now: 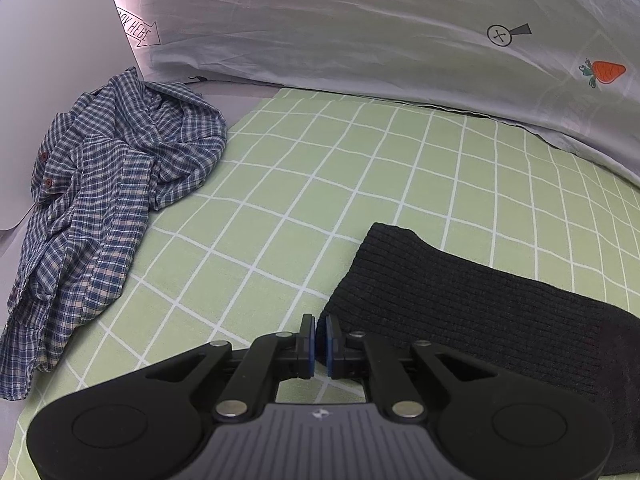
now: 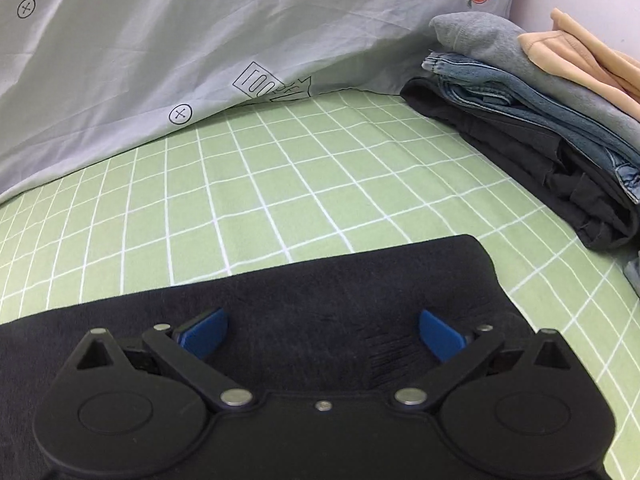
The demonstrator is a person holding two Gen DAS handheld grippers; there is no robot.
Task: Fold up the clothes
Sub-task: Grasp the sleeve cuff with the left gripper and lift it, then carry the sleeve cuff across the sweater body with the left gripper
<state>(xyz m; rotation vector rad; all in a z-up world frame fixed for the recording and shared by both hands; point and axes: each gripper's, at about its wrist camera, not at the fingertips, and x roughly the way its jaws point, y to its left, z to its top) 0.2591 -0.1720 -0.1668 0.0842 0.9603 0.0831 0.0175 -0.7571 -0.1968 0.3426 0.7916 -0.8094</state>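
Note:
A folded black knit garment [image 1: 460,300] lies on the green checked sheet [image 1: 320,184]. My left gripper [image 1: 319,334] is shut at the garment's left edge; whether it pinches cloth I cannot tell. The same black garment [image 2: 320,288] fills the lower part of the right wrist view. My right gripper [image 2: 322,334] is open just above it, blue pads [image 2: 206,330] spread wide and holding nothing. A crumpled blue plaid shirt [image 1: 104,192] lies at the left of the bed, apart from both grippers.
A pale quilt with printed marks [image 1: 360,32] lies along the back of the bed. A stack of folded clothes [image 2: 540,112], black, denim, grey and peach, stands at the right. A white wall [image 1: 48,80] is at the far left.

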